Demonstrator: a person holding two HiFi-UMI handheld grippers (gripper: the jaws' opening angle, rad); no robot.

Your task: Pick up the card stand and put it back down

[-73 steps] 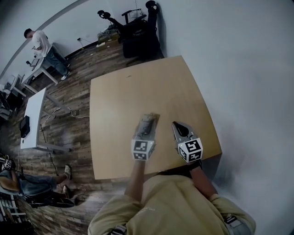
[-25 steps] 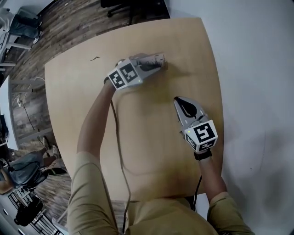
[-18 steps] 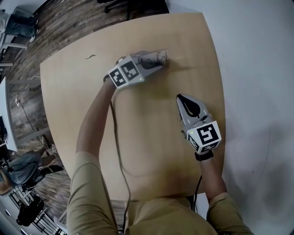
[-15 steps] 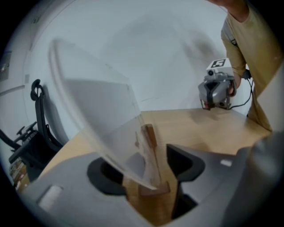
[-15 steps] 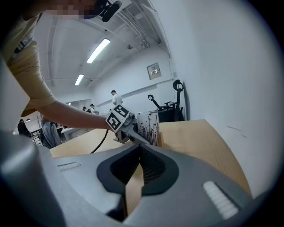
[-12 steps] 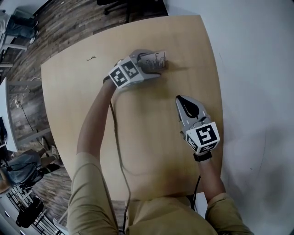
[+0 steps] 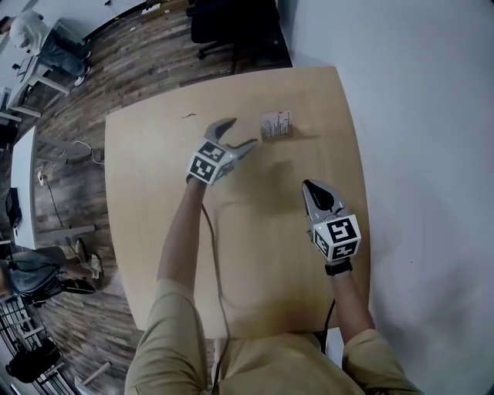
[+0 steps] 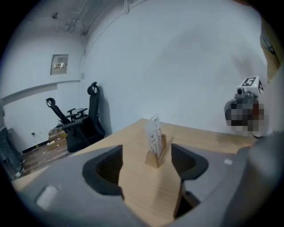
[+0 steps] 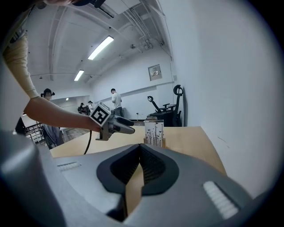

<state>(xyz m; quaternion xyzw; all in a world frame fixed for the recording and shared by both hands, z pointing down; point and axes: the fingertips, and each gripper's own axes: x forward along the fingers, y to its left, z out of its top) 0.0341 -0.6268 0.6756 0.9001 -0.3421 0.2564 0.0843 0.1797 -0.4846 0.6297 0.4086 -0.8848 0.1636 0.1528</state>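
The card stand, a small wooden block holding an upright printed white card, stands on the far part of the wooden table. My left gripper is just left of it and apart from it, jaws open and empty. In the left gripper view the card stand stands upright a short way beyond the spread fingers. My right gripper rests shut near the table's right edge, well short of the stand. The right gripper view shows the card stand with the left gripper beside it.
A black office chair stands beyond the table's far edge. A white wall runs along the right. A small dark scrap lies on the table at the far left. A white desk and a person are off to the left.
My left gripper opened, let go of the card stand and drew back to the left and toward me. The stand stays upright on the table. The right gripper has hardly moved.
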